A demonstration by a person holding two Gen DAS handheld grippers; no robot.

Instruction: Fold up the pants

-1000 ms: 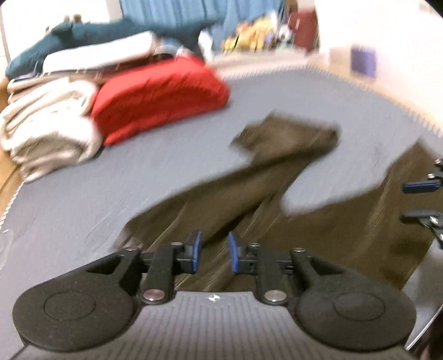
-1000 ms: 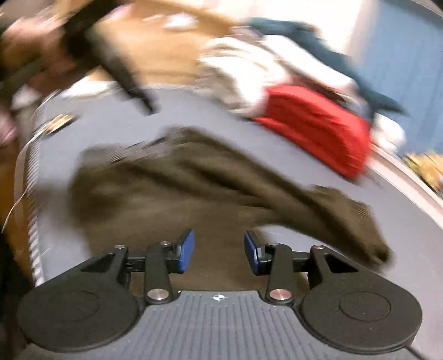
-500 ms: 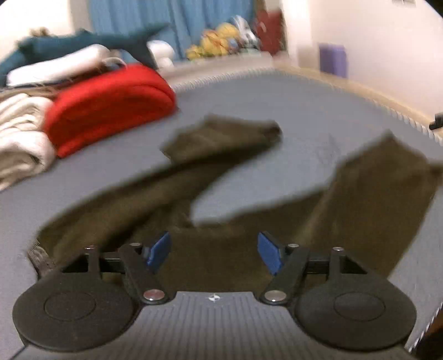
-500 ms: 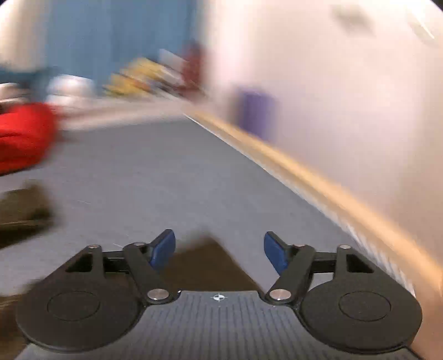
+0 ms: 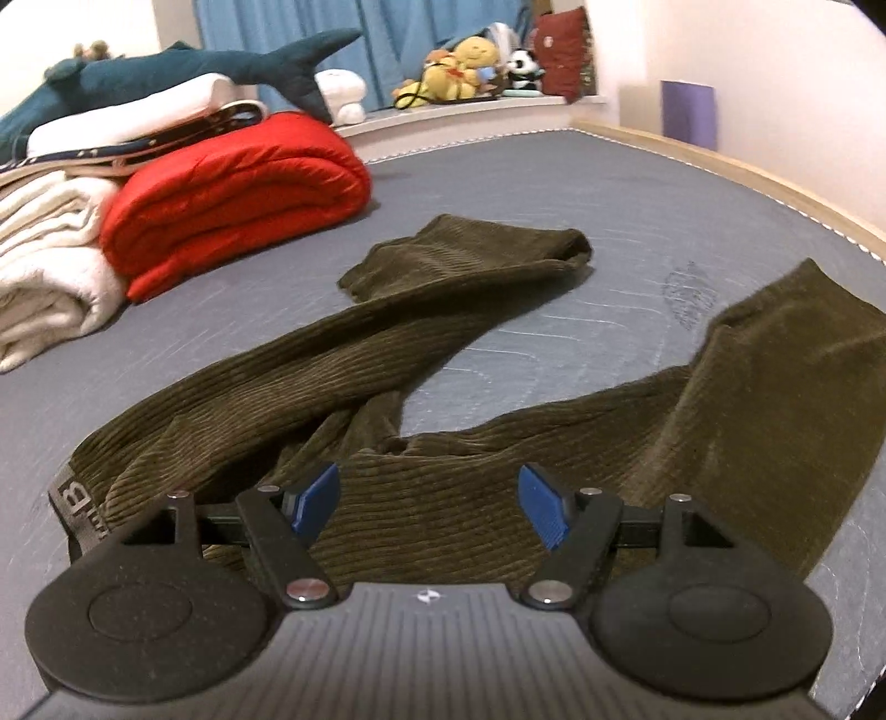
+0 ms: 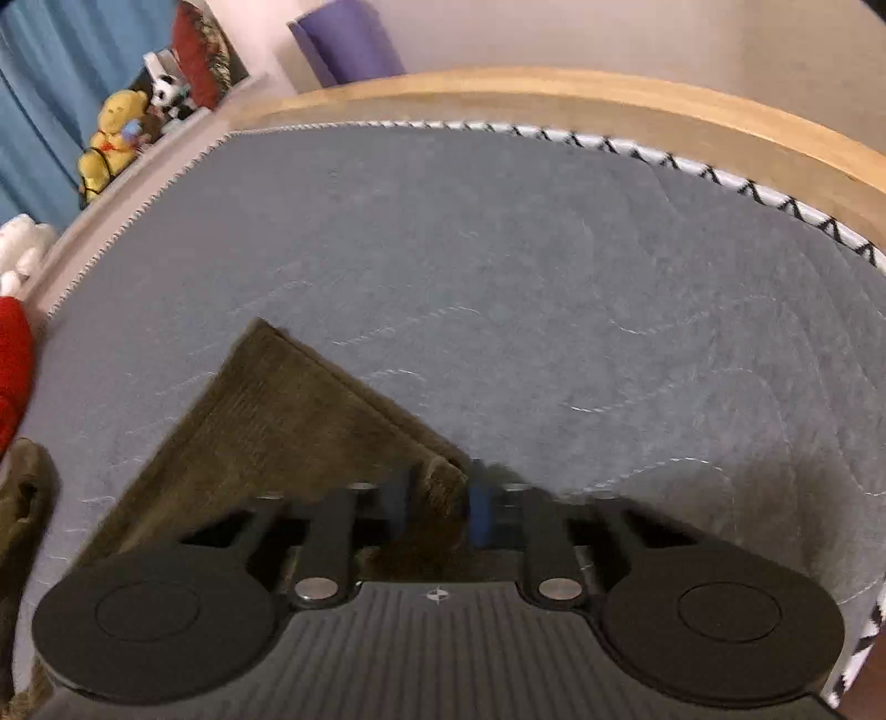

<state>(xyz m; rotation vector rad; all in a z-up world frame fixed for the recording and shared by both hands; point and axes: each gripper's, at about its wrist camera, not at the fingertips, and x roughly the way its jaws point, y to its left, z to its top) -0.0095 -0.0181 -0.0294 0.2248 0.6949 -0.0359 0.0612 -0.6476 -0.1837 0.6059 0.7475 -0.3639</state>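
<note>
Left wrist view. The left gripper [image 5: 426, 507] has its blue pads standing wide apart with nothing between them; it hovers over the waist end of the pants [image 5: 443, 387]. The pants are dark olive corduroy, lying spread on the grey mattress [image 5: 554, 183]. The waistband with its grey label is at near left. One leg runs to the far middle and ends in a crumpled cuff; the other leg runs off to the right, toward the mattress edge. The two legs are apart, with bare mattress between them. At far left sits a folded red quilt [image 5: 232, 194], touching a stack of white blankets [image 5: 50, 266] on its left. A blue plush shark [image 5: 166, 72] lies on top of the pile behind. Soft toys [image 5: 470, 61] line the far ledge before a blue curtain [image 5: 387, 33]. A purple roll [image 5: 688, 113] stands against the right wall.

Right wrist view. The right gripper [image 6: 437, 507] is closing, with the near corner of a pant leg's cuff between its pads; the fabric is bunched there. The frame is blurred at the pads, so whether they press fully is not clear. That leg lies flat, running to the near left. A wooden bed frame [image 6: 554, 97] borders the far edge of the mattress.
</note>
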